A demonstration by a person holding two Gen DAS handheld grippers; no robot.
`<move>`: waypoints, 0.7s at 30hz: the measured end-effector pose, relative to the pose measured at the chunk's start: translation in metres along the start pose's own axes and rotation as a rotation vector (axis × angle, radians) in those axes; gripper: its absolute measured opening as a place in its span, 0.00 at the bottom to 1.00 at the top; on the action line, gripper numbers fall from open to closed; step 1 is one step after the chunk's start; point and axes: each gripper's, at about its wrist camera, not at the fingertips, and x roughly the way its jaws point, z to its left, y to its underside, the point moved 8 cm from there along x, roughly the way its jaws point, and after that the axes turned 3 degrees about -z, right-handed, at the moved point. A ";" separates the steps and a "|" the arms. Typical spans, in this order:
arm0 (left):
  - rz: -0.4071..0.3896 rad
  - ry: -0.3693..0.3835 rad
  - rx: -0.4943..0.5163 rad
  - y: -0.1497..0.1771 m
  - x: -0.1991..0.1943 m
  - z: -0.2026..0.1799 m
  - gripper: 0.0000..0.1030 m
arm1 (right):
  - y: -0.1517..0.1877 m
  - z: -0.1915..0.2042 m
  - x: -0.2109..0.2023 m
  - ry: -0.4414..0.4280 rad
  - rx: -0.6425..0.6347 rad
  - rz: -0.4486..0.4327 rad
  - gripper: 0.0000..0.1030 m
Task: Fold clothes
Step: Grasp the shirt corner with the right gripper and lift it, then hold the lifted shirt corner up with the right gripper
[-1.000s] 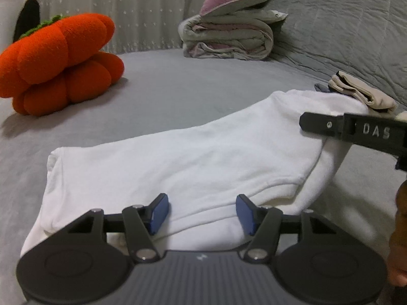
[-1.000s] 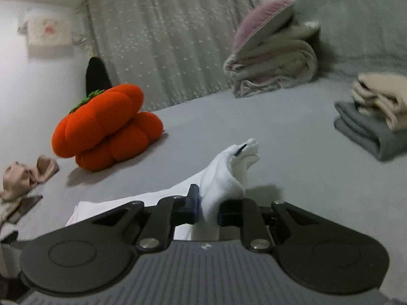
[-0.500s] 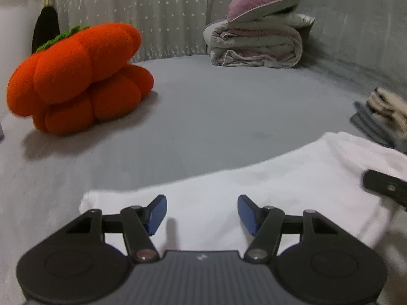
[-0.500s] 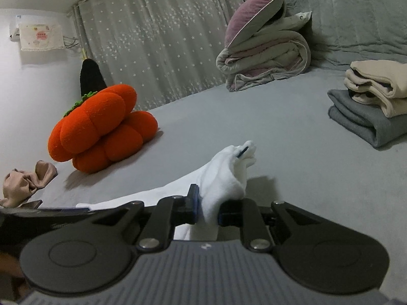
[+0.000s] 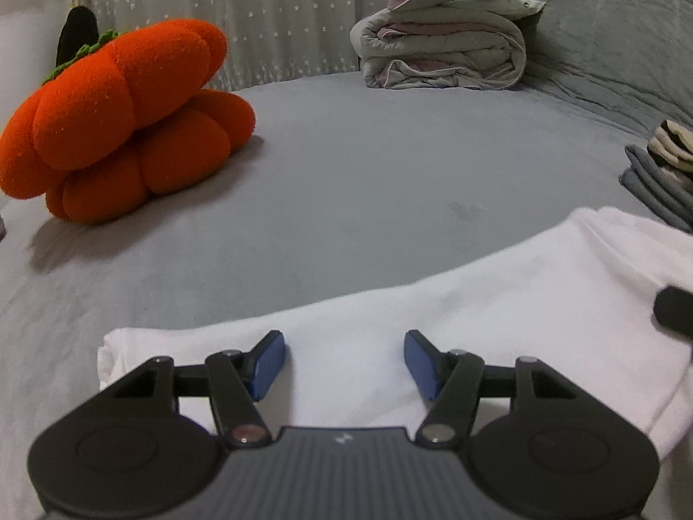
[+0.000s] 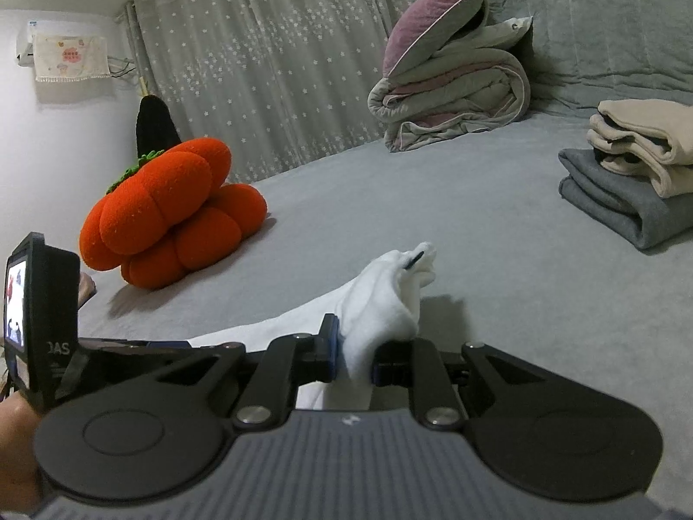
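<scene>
We see a white garment [image 5: 454, 325] lying stretched across the grey bed [image 5: 346, 182]. The left tool [image 5: 344, 366] hangs over its near edge with blue pads [image 5: 268, 364] spread wide — cloth lies below and between them, but neither pad presses on it. The right tool [image 6: 353, 355] has its jaws drawn narrow, pinching a bunched end of the same garment, which rises out past the fingertips. Beyond sit an orange pumpkin cushion [image 6: 173, 221], a rolled quilt [image 6: 454, 91] and — to the right — a stack of folded clothes [image 6: 632, 173].
</scene>
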 end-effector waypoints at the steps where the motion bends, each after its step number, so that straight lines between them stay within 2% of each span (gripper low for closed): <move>1: -0.003 0.000 0.006 0.001 -0.002 -0.001 0.61 | 0.000 0.000 0.000 -0.001 0.001 0.001 0.18; 21: 0.002 0.053 0.049 0.029 -0.044 -0.010 0.61 | -0.003 0.000 -0.003 -0.020 0.009 0.002 0.18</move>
